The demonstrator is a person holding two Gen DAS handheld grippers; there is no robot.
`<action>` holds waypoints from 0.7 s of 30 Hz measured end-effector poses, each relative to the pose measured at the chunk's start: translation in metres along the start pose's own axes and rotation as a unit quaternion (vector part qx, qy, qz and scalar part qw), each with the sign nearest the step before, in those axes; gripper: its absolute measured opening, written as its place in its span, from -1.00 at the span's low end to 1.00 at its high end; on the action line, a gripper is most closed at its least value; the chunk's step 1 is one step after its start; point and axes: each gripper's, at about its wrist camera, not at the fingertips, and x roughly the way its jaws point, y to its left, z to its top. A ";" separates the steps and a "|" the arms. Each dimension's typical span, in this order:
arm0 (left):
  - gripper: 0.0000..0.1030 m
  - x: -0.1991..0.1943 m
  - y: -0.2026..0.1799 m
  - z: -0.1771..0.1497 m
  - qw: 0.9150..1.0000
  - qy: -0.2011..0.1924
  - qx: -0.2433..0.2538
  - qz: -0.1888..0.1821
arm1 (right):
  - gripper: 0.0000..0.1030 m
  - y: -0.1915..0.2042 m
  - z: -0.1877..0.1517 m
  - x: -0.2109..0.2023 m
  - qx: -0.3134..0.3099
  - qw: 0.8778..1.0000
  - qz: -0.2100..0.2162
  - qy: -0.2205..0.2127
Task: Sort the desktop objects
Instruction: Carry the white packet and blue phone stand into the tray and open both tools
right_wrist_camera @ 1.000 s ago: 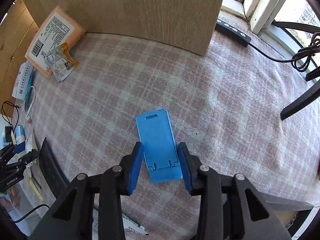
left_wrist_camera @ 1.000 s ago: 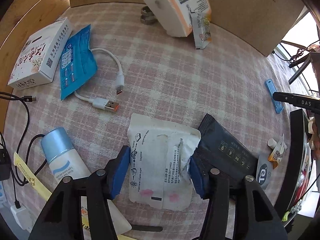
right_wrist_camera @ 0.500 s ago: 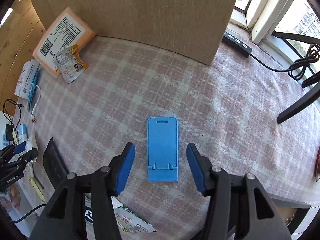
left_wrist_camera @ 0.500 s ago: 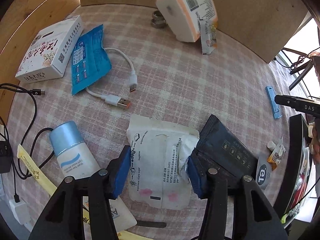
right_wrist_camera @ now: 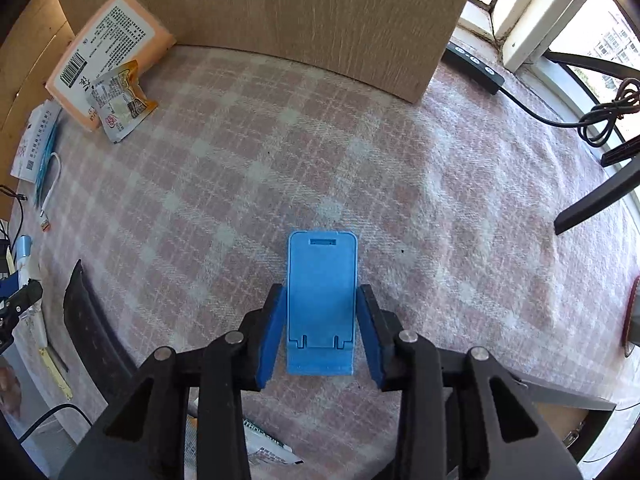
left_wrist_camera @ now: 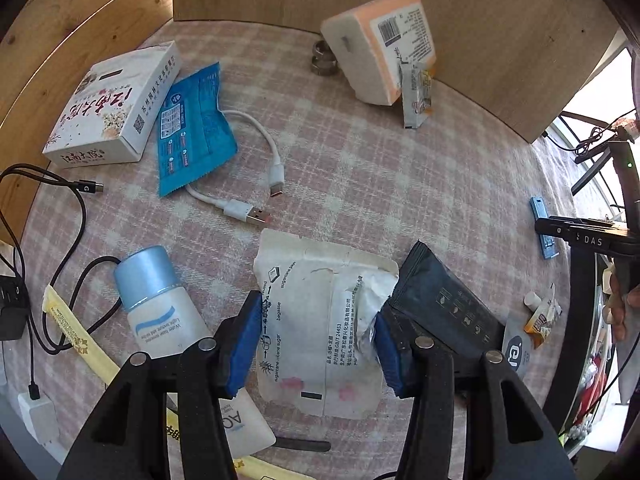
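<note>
Pink-and-cream plaid cloth covers the desk [left_wrist_camera: 360,168], with wooden panels standing along its far edge.

From the left wrist view, we see the left gripper [left_wrist_camera: 318,338] pinching a crumpled white paper pouch [left_wrist_camera: 320,320] across its width: both blue pads press on the pouch's side edges, and the pouch's long axis runs straight ahead along the fingers. Just left of the gripper lies a white tube with a pale blue cap [left_wrist_camera: 160,304]; touching the pouch's right edge is a black sachet [left_wrist_camera: 444,304]. Farther ahead and to the left sit a white USB cable [left_wrist_camera: 248,184], a blue packet [left_wrist_camera: 192,132] and a white box [left_wrist_camera: 116,108]. Well off to the right, the other gripper hangs over a small blue object.

From the right wrist view, that object is a blue phone stand [right_wrist_camera: 321,296], lying flat between the fingers of the right gripper [right_wrist_camera: 321,330], its long axis pointing directly forward. The jaws are closing on its two long sides; whether the pads already press on it we cannot quite tell, though a sliver of gap seems to remain. We judge each hand needs only a straight lift, since each thing lies square in its own gripper.
</note>
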 end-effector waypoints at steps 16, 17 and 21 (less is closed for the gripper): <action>-0.04 -0.039 -0.082 0.026 0.997 -0.035 0.059 -0.044 | -0.32 -0.027 -0.077 -0.097 0.038 0.995 0.047 -0.078; -0.04 -0.042 -0.092 0.025 0.996 -0.034 0.068 -0.049 | -0.32 -0.036 -0.086 -0.113 0.042 0.995 0.042 -0.082; -0.04 -0.048 -0.138 0.016 0.992 -0.027 0.103 -0.075 | -0.32 -0.042 -0.111 -0.107 0.070 0.993 0.035 -0.092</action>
